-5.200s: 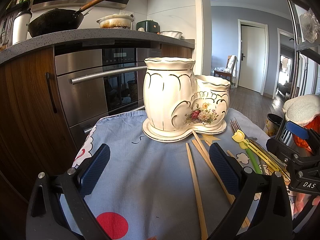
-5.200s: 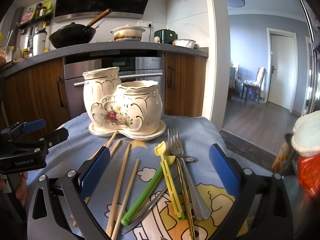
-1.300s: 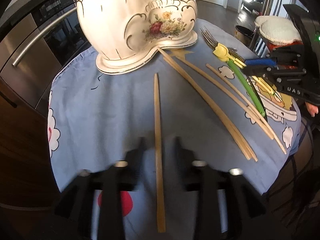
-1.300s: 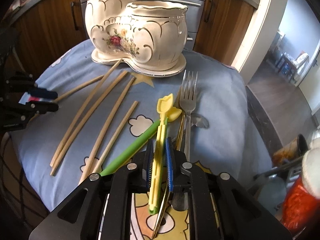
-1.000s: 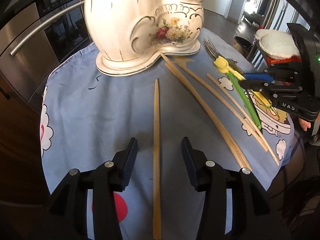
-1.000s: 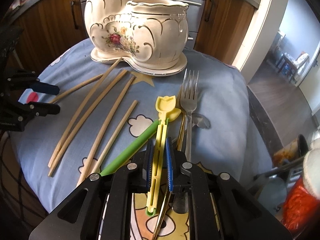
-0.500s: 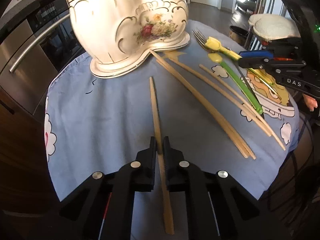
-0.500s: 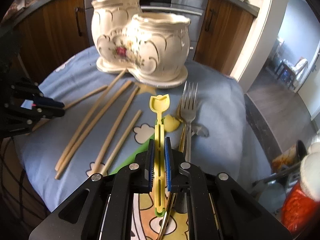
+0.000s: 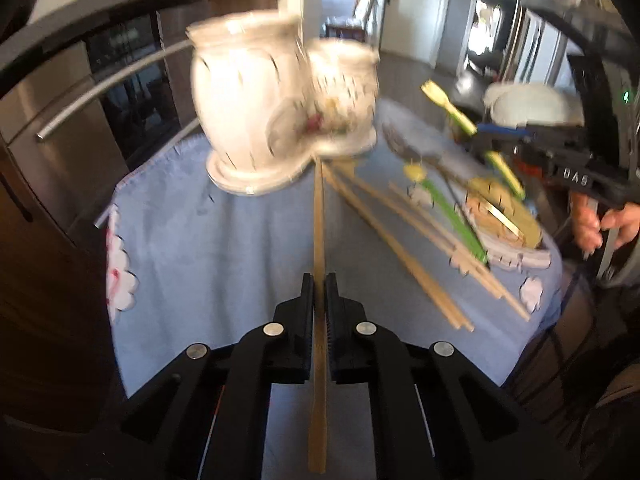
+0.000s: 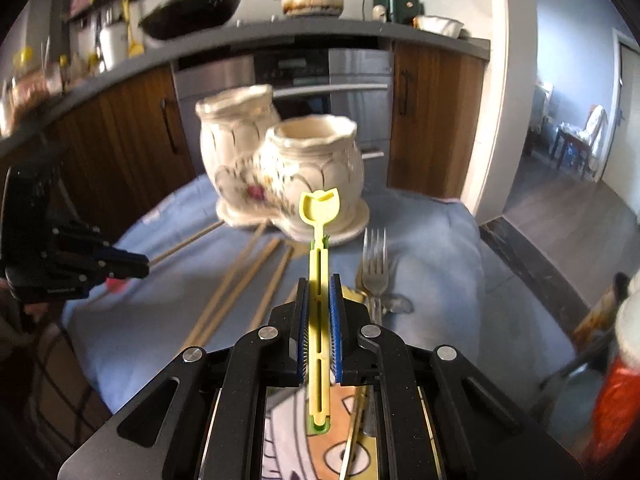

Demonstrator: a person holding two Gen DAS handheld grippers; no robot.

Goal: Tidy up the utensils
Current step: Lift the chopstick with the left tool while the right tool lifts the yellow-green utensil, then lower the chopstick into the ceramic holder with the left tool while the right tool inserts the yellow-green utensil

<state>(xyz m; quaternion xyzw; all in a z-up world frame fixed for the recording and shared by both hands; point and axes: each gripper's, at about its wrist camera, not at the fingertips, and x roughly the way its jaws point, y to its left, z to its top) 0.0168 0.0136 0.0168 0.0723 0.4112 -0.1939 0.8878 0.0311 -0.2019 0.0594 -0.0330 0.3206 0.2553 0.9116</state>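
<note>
A white two-pot ceramic utensil holder (image 9: 280, 96) (image 10: 280, 168) stands at the back of a blue cloth-covered table (image 9: 224, 240). My left gripper (image 9: 319, 280) is shut on a wooden chopstick (image 9: 319, 208) and holds it lifted, tip toward the holder's base. My right gripper (image 10: 319, 284) is shut on a yellow tulip-ended utensil (image 10: 319, 216), raised above the table in front of the lower pot. It also shows in the left wrist view (image 9: 440, 100). Several chopsticks (image 9: 400, 236) (image 10: 240, 280) lie on the cloth.
A fork (image 10: 374, 256), a green-handled utensil (image 9: 452, 212) and a gold utensil (image 9: 500, 216) lie on the cloth's right side. An oven (image 10: 320, 76) and wooden cabinets stand behind the table. A person's hand (image 9: 600, 224) holds the right gripper.
Both grippers have risen with their utensils. The chopstick has left the cloth, and the yellow utensil has moved up toward the holder. The views are blurred by motion.
</note>
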